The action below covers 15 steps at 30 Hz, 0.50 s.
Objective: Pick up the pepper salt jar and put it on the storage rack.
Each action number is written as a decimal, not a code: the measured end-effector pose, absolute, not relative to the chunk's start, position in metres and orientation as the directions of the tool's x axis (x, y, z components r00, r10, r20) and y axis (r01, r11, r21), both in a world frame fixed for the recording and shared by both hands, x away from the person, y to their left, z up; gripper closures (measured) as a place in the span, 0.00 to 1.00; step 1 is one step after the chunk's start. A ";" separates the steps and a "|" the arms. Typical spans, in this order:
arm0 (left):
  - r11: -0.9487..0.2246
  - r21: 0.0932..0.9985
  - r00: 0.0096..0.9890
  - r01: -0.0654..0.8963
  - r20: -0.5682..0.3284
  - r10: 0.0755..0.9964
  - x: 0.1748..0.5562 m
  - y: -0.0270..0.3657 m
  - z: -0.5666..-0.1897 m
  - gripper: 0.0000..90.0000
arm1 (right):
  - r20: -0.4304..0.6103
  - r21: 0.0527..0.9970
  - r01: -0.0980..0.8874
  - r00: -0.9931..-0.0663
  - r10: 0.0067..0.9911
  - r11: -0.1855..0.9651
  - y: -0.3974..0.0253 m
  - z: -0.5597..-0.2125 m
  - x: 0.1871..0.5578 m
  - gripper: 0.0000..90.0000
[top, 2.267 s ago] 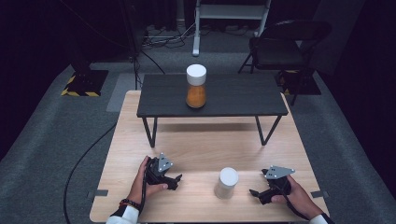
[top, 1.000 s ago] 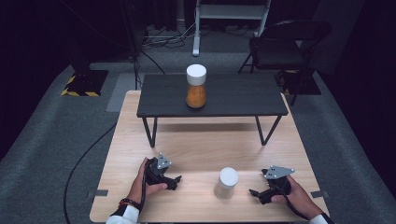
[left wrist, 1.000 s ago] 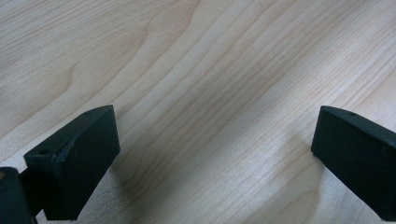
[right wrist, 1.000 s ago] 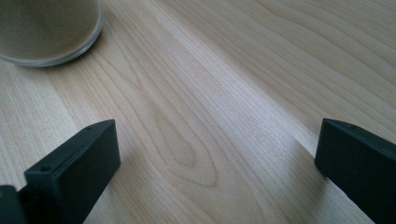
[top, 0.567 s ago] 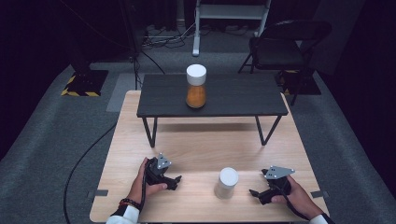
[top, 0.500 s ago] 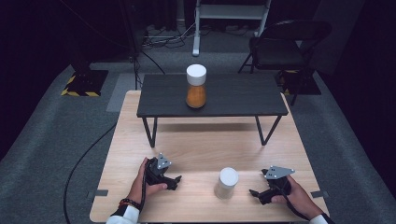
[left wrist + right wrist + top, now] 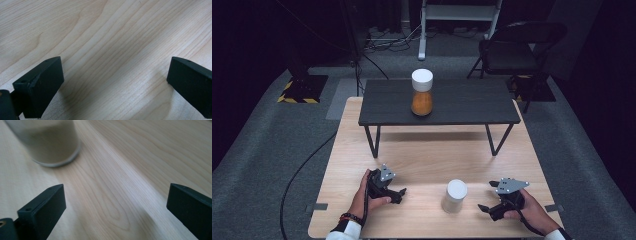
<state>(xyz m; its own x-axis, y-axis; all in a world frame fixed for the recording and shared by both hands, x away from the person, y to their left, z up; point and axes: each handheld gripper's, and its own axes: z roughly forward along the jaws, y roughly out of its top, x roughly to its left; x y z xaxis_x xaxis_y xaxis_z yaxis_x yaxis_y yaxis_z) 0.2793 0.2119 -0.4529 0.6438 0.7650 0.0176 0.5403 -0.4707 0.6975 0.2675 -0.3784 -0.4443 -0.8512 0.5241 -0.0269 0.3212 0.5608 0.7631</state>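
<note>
1 white-lidded jar (image 7: 454, 196), pale contents, stands upright near the worktop's (image 7: 432, 155) near edge, right of centre.

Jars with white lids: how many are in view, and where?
2. The orange-filled jar stands on the low black table; the pale jar stands on the wooden table between the two grippers, nearer the right gripper.

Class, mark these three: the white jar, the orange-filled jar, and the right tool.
white jar (image 7: 456, 190), high view, on its lid.
orange-filled jar (image 7: 422, 102), high view, on its orange contents.
right tool (image 7: 482, 208), high view, between its fingertips.
</note>
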 end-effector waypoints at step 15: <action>-0.470 0.698 0.643 0.541 0.017 0.766 0.279 0.212 -0.453 0.01 | -0.058 0.823 0.164 -0.928 0.367 0.543 -0.371 -0.418 0.259 0.02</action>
